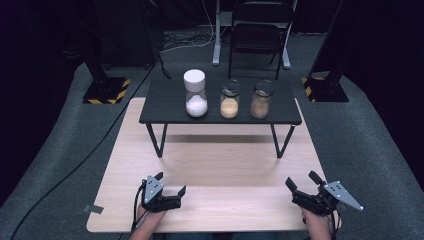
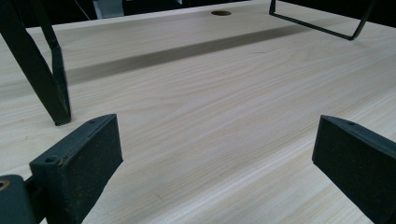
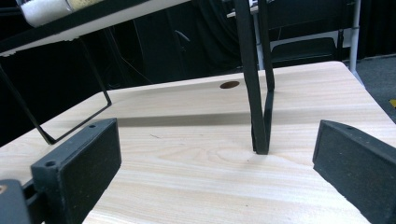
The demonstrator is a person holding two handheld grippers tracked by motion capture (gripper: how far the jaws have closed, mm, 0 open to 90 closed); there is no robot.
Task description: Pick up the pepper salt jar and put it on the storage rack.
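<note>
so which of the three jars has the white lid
The leftmost jar on the small black table, holding white powder. The other two have dark lids and tan or brown contents.

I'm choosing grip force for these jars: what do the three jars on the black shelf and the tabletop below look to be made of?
The white-lidded jar, middle jar and right jar look like clear glass or plastic, since the powders show through; which one, I cannot tell. The black shelf looks matte, on thin, probably metal legs. The tabletop shows pale wood grain, likely wood or laminate.
</note>
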